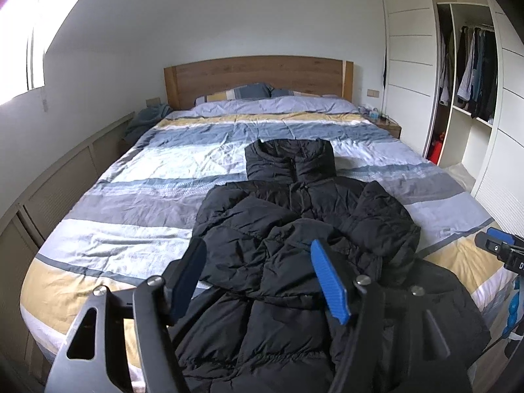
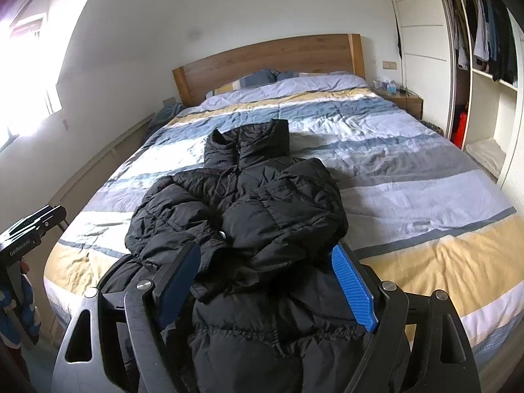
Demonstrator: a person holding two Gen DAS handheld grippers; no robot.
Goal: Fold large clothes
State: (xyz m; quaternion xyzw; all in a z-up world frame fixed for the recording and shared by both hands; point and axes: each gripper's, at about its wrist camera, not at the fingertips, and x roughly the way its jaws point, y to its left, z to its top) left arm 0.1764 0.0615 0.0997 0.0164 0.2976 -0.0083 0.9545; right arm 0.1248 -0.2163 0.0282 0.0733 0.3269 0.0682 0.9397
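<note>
black puffer jacket [image 1: 294, 229] lengthwise on bed [image 1: 131, 196], collar toward headboard [image 1: 255, 75], left claw [image 1: 262, 278] and right claw [image 2: 275, 285] spread, empty

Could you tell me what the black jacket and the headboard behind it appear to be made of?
The black jacket looks like a padded, quilted synthetic shell, probably nylon or polyester: puffy stitched panels with a slight crinkled sheen. The headboard looks like wood or wood veneer with a matte finish: warm brown with visible grain.
</note>
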